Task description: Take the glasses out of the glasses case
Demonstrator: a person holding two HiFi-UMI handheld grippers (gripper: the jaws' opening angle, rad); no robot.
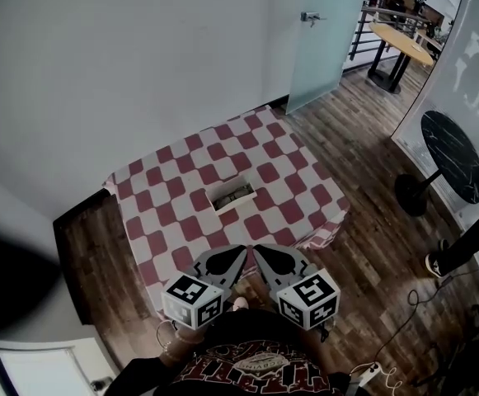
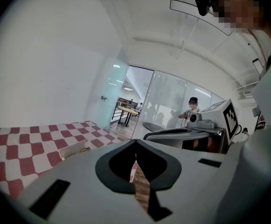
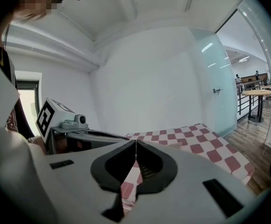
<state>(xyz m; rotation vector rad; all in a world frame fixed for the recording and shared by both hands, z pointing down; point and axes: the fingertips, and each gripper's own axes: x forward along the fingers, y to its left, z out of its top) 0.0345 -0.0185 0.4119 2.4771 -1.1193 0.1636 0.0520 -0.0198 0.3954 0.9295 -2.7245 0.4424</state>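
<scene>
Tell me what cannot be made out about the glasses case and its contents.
Head view: glasses case too small; its contents are unclear.
Left gripper view: left gripper hides the case's inside; only one wall shows.
Right gripper view: right gripper hides most of the case.

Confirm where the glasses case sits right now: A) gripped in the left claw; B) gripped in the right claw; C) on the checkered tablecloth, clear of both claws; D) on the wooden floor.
C: in the head view the glasses case lies around the middle of the checkered tablecloth, while the left claw and right claw are shut and empty, back by the cloth's near edge.
</scene>
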